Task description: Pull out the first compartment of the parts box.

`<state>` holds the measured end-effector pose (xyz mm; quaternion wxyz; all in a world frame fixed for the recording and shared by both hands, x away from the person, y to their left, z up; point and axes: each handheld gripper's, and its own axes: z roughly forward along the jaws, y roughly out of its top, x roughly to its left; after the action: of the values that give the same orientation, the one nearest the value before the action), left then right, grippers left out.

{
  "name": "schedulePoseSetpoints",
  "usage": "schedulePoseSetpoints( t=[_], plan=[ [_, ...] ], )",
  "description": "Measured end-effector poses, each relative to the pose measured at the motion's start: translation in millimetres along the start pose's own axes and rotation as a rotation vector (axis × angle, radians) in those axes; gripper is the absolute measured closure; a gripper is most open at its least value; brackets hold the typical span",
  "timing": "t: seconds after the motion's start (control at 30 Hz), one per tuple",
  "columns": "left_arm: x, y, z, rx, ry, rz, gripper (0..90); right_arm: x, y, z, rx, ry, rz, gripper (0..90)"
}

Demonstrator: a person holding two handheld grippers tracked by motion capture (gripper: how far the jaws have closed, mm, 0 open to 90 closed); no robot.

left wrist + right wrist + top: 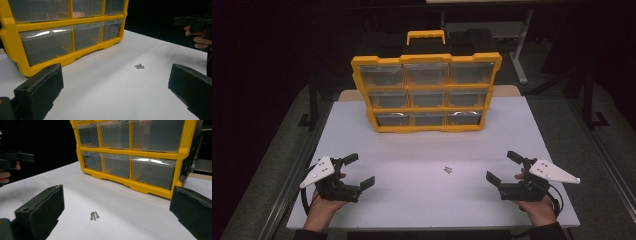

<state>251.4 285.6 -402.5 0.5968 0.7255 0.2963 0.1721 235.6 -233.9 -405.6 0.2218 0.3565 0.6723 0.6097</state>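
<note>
1. Landmark: yellow drawer organiser (426,93) standing upright at the far middle of the white table (412,200); three rows of three clear drawers facing the person; yellow carry handle (426,36) on top; all drawers look pushed in.
2. Screws (448,170): a small cluster of what look like three short metal screws, count uncertain at this size; lying loose on the bare tabletop in front of the organiser, well apart from its base, roughly below its right-hand drawer column; in the left gripper view the screws (139,66) sit between the jaws' sightline, farther off; in the right gripper view the screws (94,215) lie nearer, just ahead of the jaws.
3. Left gripper (355,171): in front of the organiser and off past its left edge, near the table's near side; jaws spread wide with nothing between them; pointed inward toward the screws; not touching them.
4. Right gripper (503,168): in front of the organiser and off past its right edge; jaws likewise gaping wide and empty; angled inward; screws well clear of its pads.
5. Screws lie between the two grippers, somewhat nearer the right one.
</note>
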Motion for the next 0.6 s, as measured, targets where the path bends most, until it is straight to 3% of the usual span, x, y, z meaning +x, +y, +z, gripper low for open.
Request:
schedulePoseSetpoints(
  t=[0.27, 0.37, 0.6],
  plan=[
    [1.9, -0.3, 0.3, -0.001, 0.007, -0.014, 0.0, 0.1, 1.7, -0.4, 0.012, 0.010, 0.022, 0.0],
    [2.9, 1.6, 1.5, -0.004, 0.006, 0.004, 0.0, 0.4, 2.4, 0.0, 0.016, 0.009, 0.027, 0.0],
    [3.1, 5.5, 6.4, 0.002, 0.000, 0.003, 0.0, 3.2, 4.9, 1.4, 0.019, -0.001, -0.005, 0.0]
  ],
)
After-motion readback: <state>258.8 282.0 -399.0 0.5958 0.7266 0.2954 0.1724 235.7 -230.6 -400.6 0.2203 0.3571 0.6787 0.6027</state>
